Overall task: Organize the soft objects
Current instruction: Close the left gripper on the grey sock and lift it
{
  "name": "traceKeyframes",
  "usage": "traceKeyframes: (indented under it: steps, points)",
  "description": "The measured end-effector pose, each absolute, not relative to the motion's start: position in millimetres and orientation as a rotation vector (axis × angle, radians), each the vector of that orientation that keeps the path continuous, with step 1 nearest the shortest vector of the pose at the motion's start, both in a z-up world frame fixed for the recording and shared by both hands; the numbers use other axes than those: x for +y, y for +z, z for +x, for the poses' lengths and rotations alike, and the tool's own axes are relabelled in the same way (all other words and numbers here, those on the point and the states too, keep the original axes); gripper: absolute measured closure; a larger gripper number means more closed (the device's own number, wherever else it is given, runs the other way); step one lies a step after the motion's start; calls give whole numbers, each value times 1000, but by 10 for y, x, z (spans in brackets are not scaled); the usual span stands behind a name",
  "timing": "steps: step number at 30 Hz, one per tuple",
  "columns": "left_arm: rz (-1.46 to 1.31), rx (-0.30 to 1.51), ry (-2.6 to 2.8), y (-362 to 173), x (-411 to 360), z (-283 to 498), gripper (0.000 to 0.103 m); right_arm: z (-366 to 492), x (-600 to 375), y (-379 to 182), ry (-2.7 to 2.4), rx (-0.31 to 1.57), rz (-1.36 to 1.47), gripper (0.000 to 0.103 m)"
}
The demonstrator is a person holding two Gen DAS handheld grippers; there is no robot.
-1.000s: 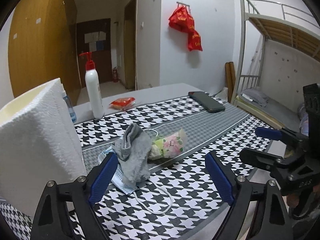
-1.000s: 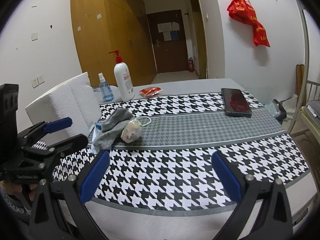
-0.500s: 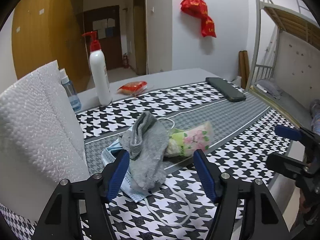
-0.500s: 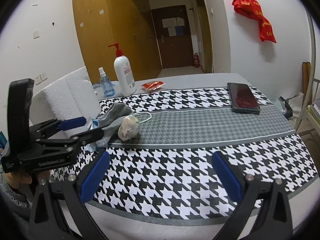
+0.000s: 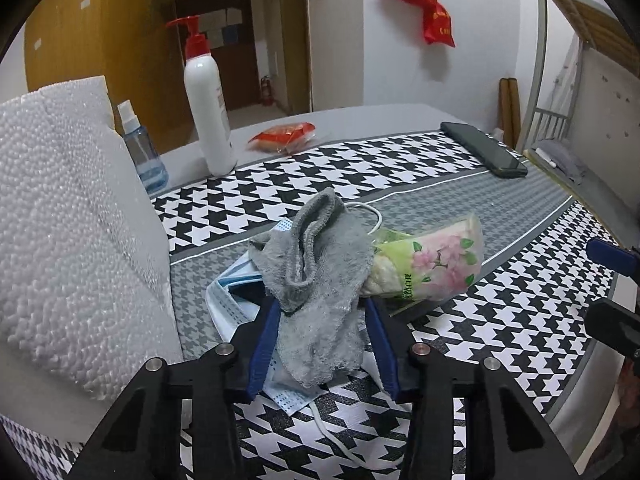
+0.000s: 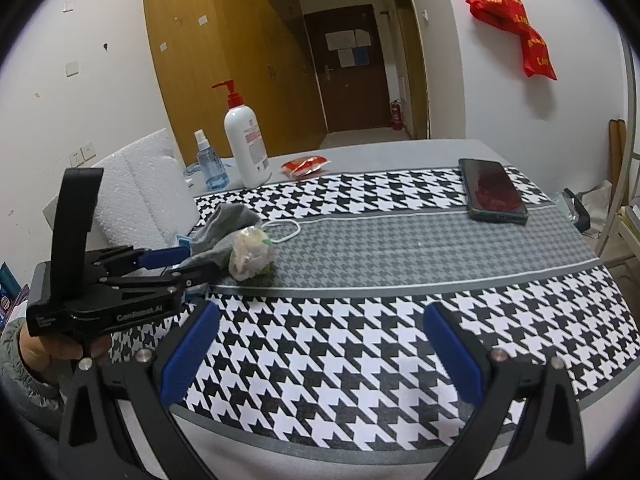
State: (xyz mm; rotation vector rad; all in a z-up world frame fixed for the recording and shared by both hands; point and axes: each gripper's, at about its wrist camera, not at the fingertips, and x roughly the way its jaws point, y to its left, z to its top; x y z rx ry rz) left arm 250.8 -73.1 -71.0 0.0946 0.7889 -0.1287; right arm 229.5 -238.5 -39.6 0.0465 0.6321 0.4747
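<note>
Your left gripper [image 5: 322, 344] has come in low over the houndstooth cloth [image 5: 500, 320] since a second ago, when its blue pads stood wide apart and short of the pile. Now the pads have narrowed to either side of the near end of the grey sock [image 5: 316, 280] — each one looks to be against the fabric, though you cannot tell from these views whether the pinch is firm yet. From the right wrist view the left gripper [image 6: 182, 262] reaches into the same heap, its tips hidden among the cloth.

The sock lies draped over a blue face mask [image 5: 236, 304], whose white ear loop [image 5: 340, 436] trails toward you across the cloth. Just beside the sock, touching it on the right, sits the floral tissue pack [image 5: 432, 264]. The whole pile rests on the grey band of the cloth, near the white foam block [image 5: 68, 240]; none of it has shifted from where it lay before.

Your right gripper [image 6: 316, 350] hangs over the near edge of the table with its fingers spread wide and nothing between them, much as it was a second ago. Farther back stand the pump bottle [image 6: 244, 144], the small spray bottle [image 6: 210, 166], a red packet [image 6: 304, 165] and the phone [image 6: 492, 192], all well apart from the pile.
</note>
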Motion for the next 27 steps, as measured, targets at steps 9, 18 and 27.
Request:
traceKeyframes:
  steps: [9, 18, 27]
  points:
    - [90, 806, -168, -710, -753, 2513, 85, 2308, -2396, -396, 467, 637, 47, 1]
    - [102, 790, -341, -666, -989, 2316, 93, 2269, -2415, -361, 447, 637, 45, 1]
    - [82, 736, -373, -507, -919, 2138, 93, 2226, -2397, -345, 440, 640, 39, 0]
